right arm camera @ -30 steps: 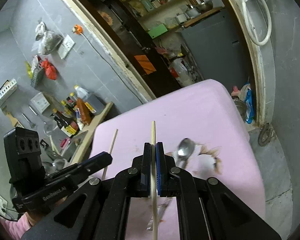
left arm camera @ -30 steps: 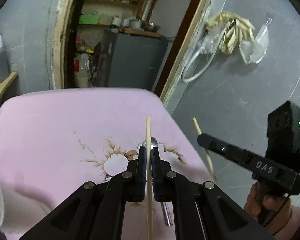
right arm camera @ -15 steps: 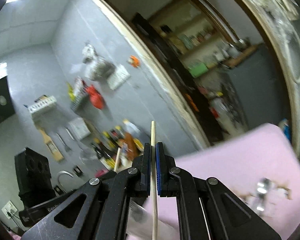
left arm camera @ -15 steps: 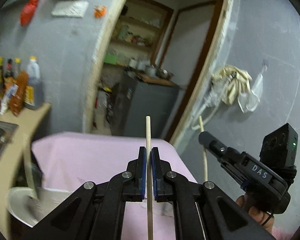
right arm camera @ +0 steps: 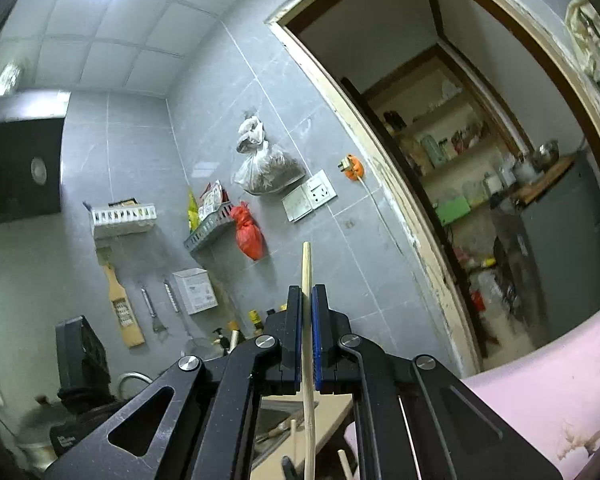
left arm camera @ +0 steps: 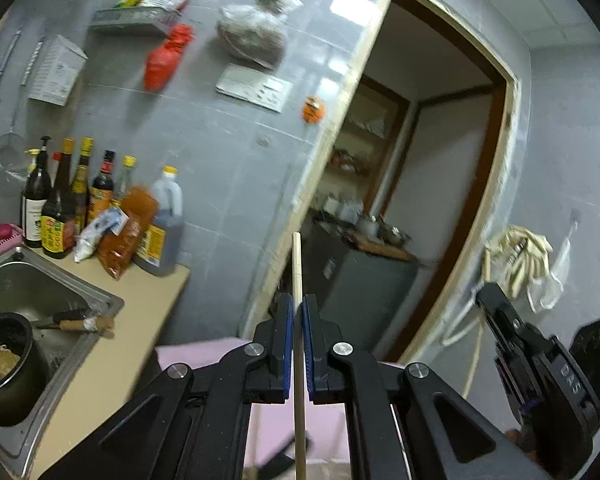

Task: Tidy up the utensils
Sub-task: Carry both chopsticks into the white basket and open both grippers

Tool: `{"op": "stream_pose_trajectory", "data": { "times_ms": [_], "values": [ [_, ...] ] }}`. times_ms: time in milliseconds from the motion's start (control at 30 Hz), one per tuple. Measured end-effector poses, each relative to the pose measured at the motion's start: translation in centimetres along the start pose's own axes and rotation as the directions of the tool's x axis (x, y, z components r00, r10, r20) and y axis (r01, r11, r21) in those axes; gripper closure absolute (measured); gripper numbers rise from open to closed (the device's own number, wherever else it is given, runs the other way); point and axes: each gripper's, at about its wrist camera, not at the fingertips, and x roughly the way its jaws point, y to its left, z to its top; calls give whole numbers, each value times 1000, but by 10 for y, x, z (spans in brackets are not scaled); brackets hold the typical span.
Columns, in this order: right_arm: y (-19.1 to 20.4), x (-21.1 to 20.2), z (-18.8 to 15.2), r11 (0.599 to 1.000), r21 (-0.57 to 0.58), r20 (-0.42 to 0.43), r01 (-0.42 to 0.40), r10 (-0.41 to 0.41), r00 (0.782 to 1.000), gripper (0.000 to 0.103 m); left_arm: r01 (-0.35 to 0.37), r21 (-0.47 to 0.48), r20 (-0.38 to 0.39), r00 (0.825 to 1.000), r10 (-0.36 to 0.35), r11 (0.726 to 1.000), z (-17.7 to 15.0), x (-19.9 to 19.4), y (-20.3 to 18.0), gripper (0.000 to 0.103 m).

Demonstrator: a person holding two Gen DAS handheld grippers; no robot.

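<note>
1. One chopstick (left arm camera: 297, 272) runs up the centre of the left wrist view, clenched between the blue pads of the left gripper (left arm camera: 296, 314). A second chopstick (right arm camera: 307, 268) sits the same way in the right gripper (right arm camera: 307, 304), jaws tight on it.
2. Both sticks are lifted and in transit. Neither is put away yet, so the task looks barely under way, and no holder is visible.
3. A second ago both views looked down on the pink cloth (left arm camera: 196, 350) and a spoon. Now the cloth is at the lower edge, with the sink (left arm camera: 60, 292) and bottles (left arm camera: 72, 196) at left.
</note>
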Motion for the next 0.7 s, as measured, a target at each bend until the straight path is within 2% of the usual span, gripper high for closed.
{"op": "stream_pose_trajectory", "data": {
  "times_ms": [200, 367, 700],
  "values": [
    [12, 4, -24, 991, -127, -1, 44, -44, 999, 99, -1, -24, 52, 999, 3, 1000, -19, 9, 28, 98],
    [13, 0, -35, 974, -213, -17, 74, -79, 997, 99, -8, -28, 88, 996, 11, 1000, -40, 10, 33, 98],
    [1, -5, -50, 973, -213, -25, 90, -98, 995, 99, -51, -2, 166, 985, 51, 999, -68, 1, 31, 98]
  ]
}}
